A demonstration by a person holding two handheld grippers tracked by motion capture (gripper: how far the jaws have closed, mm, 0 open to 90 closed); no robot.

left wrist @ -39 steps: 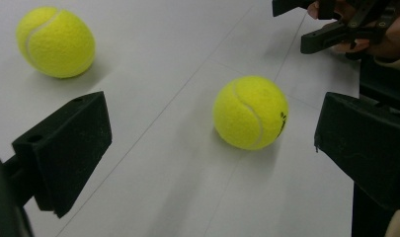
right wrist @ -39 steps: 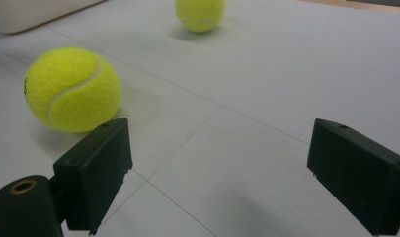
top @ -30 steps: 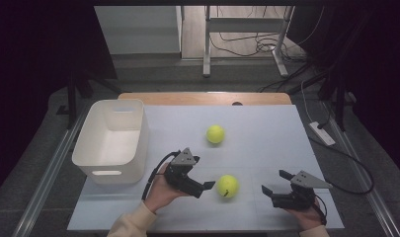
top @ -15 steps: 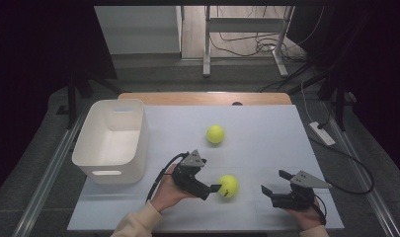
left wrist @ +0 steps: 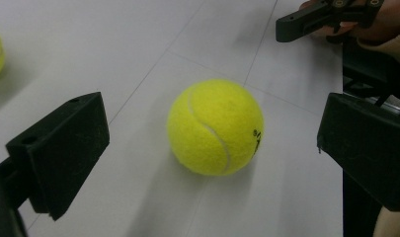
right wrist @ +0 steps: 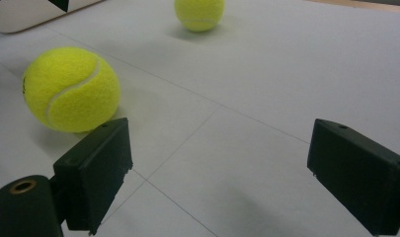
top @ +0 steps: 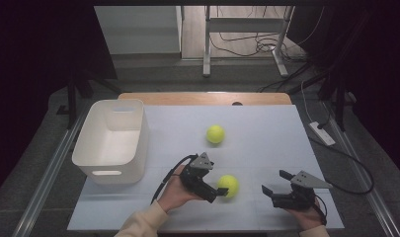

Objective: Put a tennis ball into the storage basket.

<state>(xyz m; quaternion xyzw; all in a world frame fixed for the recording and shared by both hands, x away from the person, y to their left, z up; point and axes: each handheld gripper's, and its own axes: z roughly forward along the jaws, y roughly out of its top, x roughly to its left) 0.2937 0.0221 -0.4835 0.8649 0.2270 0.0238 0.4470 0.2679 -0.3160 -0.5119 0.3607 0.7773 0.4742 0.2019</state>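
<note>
Both balls, the near one (top: pixel 228 184) and the far one (top: pixel 215 134), are yellow-green with pale curved seams, the bin (top: pixel 112 140) is white, the surface (top: pixel 266 143) pale grey with thin lines, the fingers (left wrist: pixel 59 150) black.

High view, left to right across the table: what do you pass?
White bin → left gripper → near tennis ball → right gripper. The far tennis ball is left out, since it overlaps the left gripper's span.
</note>
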